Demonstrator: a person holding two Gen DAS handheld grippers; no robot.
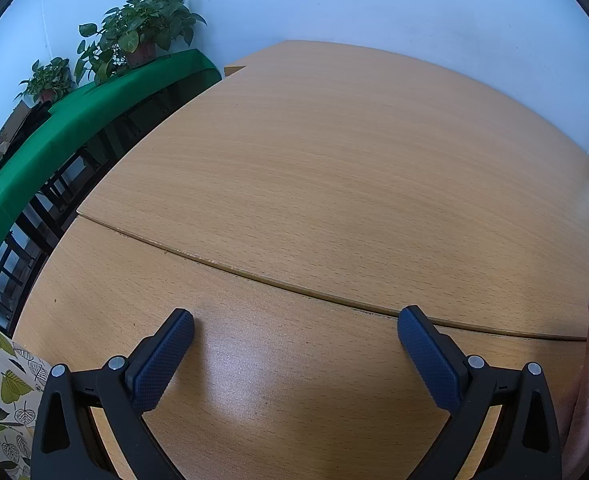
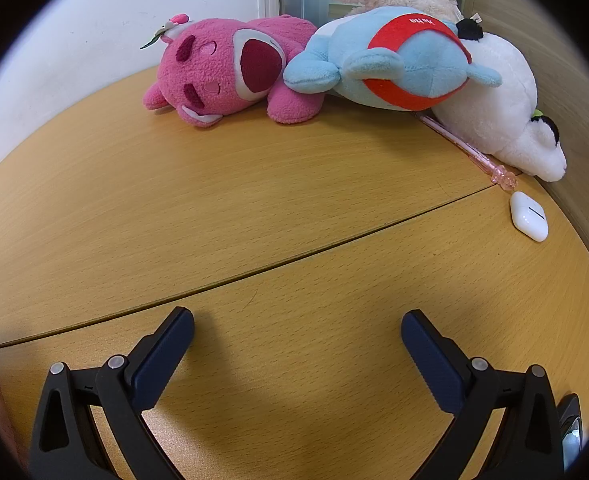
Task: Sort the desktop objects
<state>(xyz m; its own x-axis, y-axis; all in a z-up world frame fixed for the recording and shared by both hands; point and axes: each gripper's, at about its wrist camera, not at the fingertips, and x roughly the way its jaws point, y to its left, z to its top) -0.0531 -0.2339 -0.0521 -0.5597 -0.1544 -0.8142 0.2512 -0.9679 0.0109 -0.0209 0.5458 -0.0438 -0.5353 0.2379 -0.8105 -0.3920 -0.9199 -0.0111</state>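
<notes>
The right gripper, jaws spread and empty, faces the pink pen, lying far-right, slanting near-rightward; the left gripper, also spread, sees none.

Light beech-grain laminate tabletop, two panels joined at curved seam. Along far edge by wall: pink fleece plush bear, on its side; light-blue plush with red band, touching bear; white plush with black patches. Translucent pink pen beside white plush. White earbud case near pen tip.
</notes>
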